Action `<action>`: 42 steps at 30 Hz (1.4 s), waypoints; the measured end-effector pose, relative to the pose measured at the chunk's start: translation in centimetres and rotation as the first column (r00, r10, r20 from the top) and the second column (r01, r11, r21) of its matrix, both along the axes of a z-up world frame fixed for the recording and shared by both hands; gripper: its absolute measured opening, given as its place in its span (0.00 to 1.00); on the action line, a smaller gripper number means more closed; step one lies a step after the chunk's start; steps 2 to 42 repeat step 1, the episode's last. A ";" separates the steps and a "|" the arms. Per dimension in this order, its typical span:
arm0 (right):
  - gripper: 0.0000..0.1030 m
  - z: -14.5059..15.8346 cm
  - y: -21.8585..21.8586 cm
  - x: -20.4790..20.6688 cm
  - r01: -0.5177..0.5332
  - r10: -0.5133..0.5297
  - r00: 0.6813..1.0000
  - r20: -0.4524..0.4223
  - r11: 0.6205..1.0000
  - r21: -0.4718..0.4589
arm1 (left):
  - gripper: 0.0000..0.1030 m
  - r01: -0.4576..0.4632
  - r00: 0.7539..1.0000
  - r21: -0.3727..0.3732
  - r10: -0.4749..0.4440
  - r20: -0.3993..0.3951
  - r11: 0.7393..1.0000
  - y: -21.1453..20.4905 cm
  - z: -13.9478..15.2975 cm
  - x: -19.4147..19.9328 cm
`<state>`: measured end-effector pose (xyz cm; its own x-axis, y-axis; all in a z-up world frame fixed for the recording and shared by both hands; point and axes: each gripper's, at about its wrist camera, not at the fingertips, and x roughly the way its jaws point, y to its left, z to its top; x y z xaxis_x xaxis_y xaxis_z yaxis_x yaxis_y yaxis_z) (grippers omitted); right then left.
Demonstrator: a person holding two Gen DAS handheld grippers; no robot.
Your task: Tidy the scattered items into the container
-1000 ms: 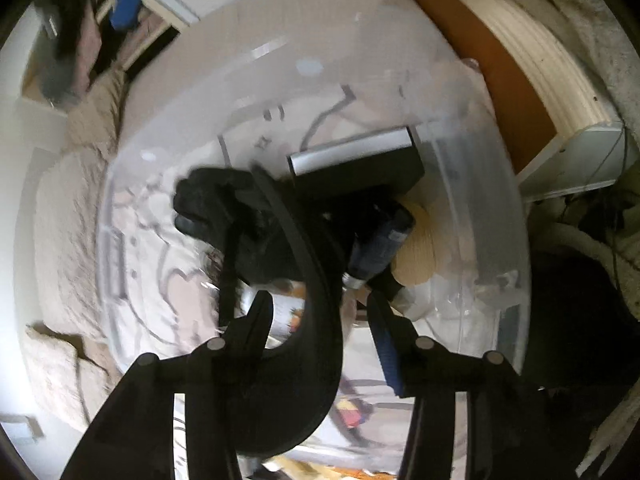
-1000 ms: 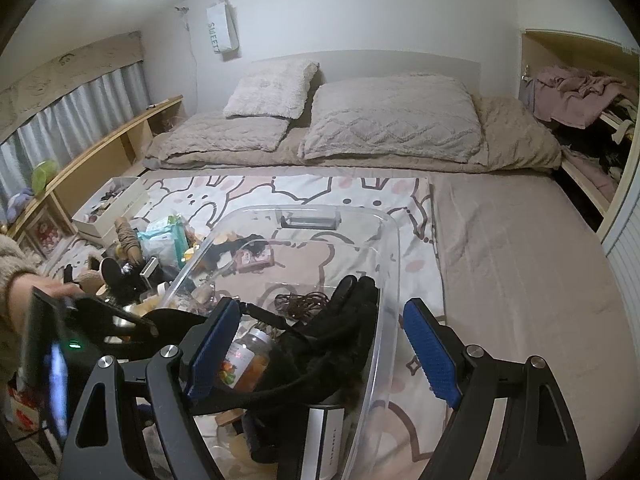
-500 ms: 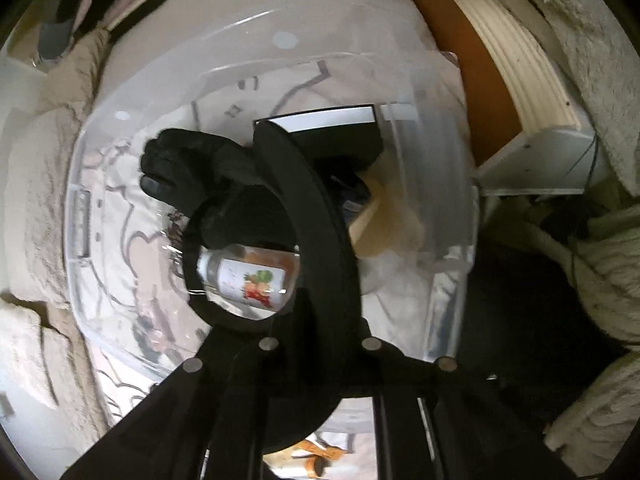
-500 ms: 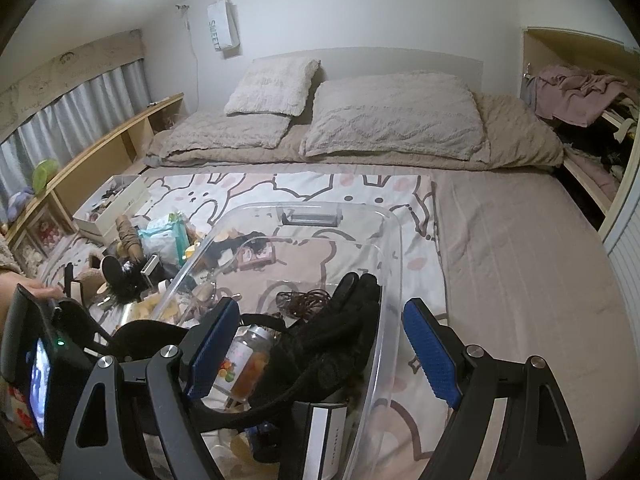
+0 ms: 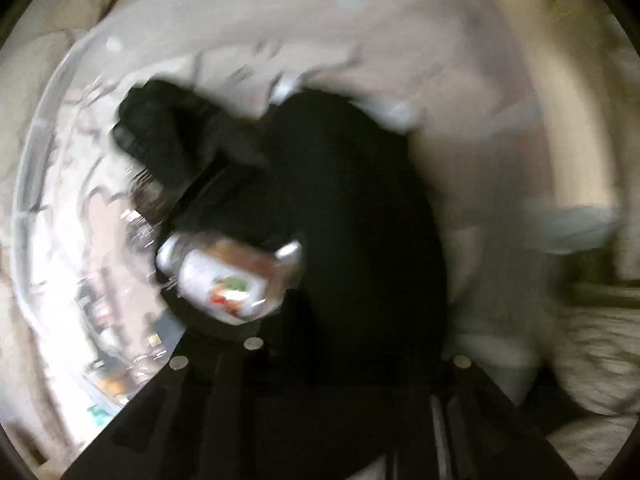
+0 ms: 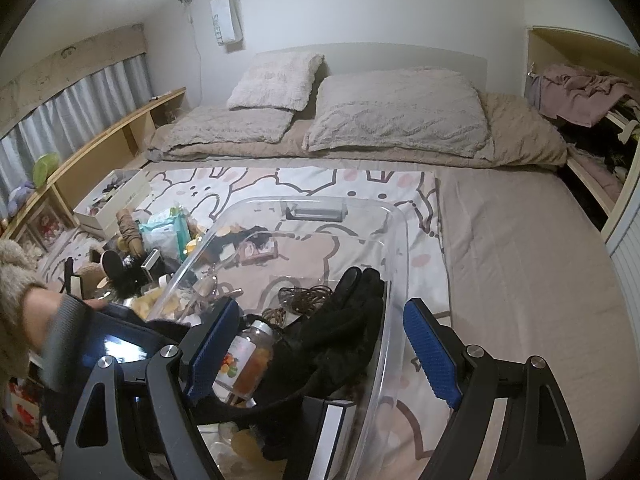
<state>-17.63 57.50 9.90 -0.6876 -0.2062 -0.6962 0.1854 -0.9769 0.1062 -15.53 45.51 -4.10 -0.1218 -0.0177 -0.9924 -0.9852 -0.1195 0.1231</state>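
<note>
The clear plastic bin sits on the bunny-print blanket on the bed, with its far rim handle towards the pillows. Inside it, a pair of black gloves lies along the right wall. A gummy jar with a fruit label lies on its side at their left, and a tangle of brown cord sits just beyond them on the bin floor. A black box with a silver edge stands in the near corner.

The right gripper hovers over the near end of the bin with its blue pads wide apart and nothing between them.

The left wrist view is really smeared. The left gripper is just dark blur low in frame with a big black shape in front of it, so I honestly can't tell if its jaws are together or apart. You can still make out the gloves and the jar below it, inside the bin.

More clutter is piled on the blanket left of the bin, including a wet-wipes pack and a white tray of small stuff further back.
</note>
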 end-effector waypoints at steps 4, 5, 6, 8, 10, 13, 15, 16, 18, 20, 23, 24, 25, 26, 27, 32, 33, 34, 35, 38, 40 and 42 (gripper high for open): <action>0.82 0.0 -0.1 -0.1 -0.005 0.005 1.000 0.002 1.000 0.003 | 0.18 0.002 1.000 -0.007 -0.002 -0.012 1.000 -0.1 -0.6 -0.1; 0.82 0.0 -0.1 -0.1 -0.005 0.005 1.000 0.002 1.000 0.003 | 0.18 0.002 1.000 -0.007 -0.002 -0.012 1.000 -0.1 -0.6 -0.1; 0.82 0.0 -0.1 -0.1 -0.005 0.005 1.000 0.002 1.000 0.003 | 0.18 0.002 1.000 -0.007 -0.002 -0.012 1.000 -0.1 -0.6 -0.1; 0.82 0.0 -0.1 -0.1 -0.005 0.005 1.000 0.002 1.000 0.003 | 0.18 0.002 1.000 -0.007 -0.002 -0.012 1.000 -0.1 -0.6 -0.1; 0.82 0.0 -0.1 -0.1 -0.005 0.005 1.000 0.002 1.000 0.003 | 0.18 0.002 1.000 -0.007 -0.002 -0.012 1.000 -0.1 -0.6 -0.1; 0.82 0.0 -0.1 -0.1 -0.005 0.005 1.000 0.002 1.000 0.003 | 0.18 0.002 1.000 -0.007 -0.002 -0.012 1.000 -0.1 -0.6 -0.1; 0.82 0.0 -0.1 -0.1 -0.005 0.005 1.000 0.002 1.000 0.003 | 0.18 0.002 1.000 -0.007 -0.002 -0.012 1.000 -0.1 -0.6 -0.1; 0.82 0.0 -0.1 -0.1 -0.005 0.005 1.000 0.002 1.000 0.003 | 0.18 0.002 1.000 -0.007 -0.002 -0.012 1.000 -0.1 -0.6 -0.1; 0.82 0.0 -0.1 -0.1 -0.005 0.005 1.000 0.002 1.000 0.003 | 0.18 0.002 1.000 -0.007 -0.002 -0.012 1.000 -0.1 -0.6 -0.1; 0.82 0.0 -0.1 -0.1 -0.005 0.005 1.000 0.002 1.000 0.003 | 0.18 0.002 1.000 -0.007 -0.002 -0.012 1.000 -0.1 -0.6 -0.1; 0.82 0.0 -0.1 -0.1 -0.005 0.005 1.000 0.002 1.000 0.003 | 0.18 0.002 1.000 -0.007 -0.002 -0.012 1.000 -0.1 -0.6 -0.1; 0.82 0.0 -0.1 -0.1 -0.005 0.005 1.000 0.002 1.000 0.003 | 0.18 0.002 1.000 -0.007 -0.002 -0.012 1.000 -0.1 -0.6 -0.1; 0.82 0.0 -0.1 -0.1 -0.005 0.005 1.000 0.002 1.000 0.003 | 0.18 0.002 1.000 -0.007 -0.002 -0.012 1.000 -0.1 -0.6 -0.1; 0.82 0.0 -0.1 -0.1 -0.005 0.005 1.000 0.002 1.000 0.003 | 0.18 0.002 1.000 -0.007 -0.002 -0.012 1.000 -0.1 -0.6 -0.1; 0.82 0.0 -0.1 -0.1 -0.005 0.005 1.000 0.002 1.000 0.003 | 0.18 0.002 1.000 -0.007 -0.002 -0.012 1.000 -0.1 -0.6 -0.1; 0.82 0.0 -0.1 -0.1 -0.005 0.005 1.000 0.002 1.000 0.003 | 0.18 0.002 1.000 -0.007 -0.002 -0.012 1.000 -0.1 -0.6 -0.1; 0.82 0.0 -0.1 -0.1 -0.005 0.005 1.000 0.002 1.000 0.003 | 0.18 0.002 1.000 -0.007 -0.002 -0.012 1.000 -0.1 -0.6 -0.1; 0.82 0.0 -0.1 -0.1 -0.005 0.005 1.000 0.002 1.000 0.003 | 0.18 0.002 1.000 -0.007 -0.002 -0.012 1.000 -0.1 -0.6 -0.1; 0.82 0.0 -0.1 -0.1 -0.005 0.005 1.000 0.002 1.000 0.003 | 0.18 0.002 1.000 -0.007 -0.002 -0.012 1.000 -0.1 -0.6 -0.1; 0.82 0.0 -0.1 -0.1 -0.005 0.005 1.000 0.002 1.000 0.003 | 0.18 0.002 1.000 -0.007 -0.002 -0.012 1.000 -0.1 -0.6 -0.1; 0.82 0.0 -0.1 -0.1 -0.005 0.005 1.000 0.002 1.000 0.003 | 0.18 0.002 1.000 -0.007 -0.002 -0.012 1.000 -0.1 -0.6 -0.1; 0.82 0.0 -0.1 -0.1 -0.005 0.005 1.000 0.002 1.000 0.003 | 0.18 0.002 1.000 -0.007 -0.002 -0.012 1.000 -0.1 -0.6 -0.1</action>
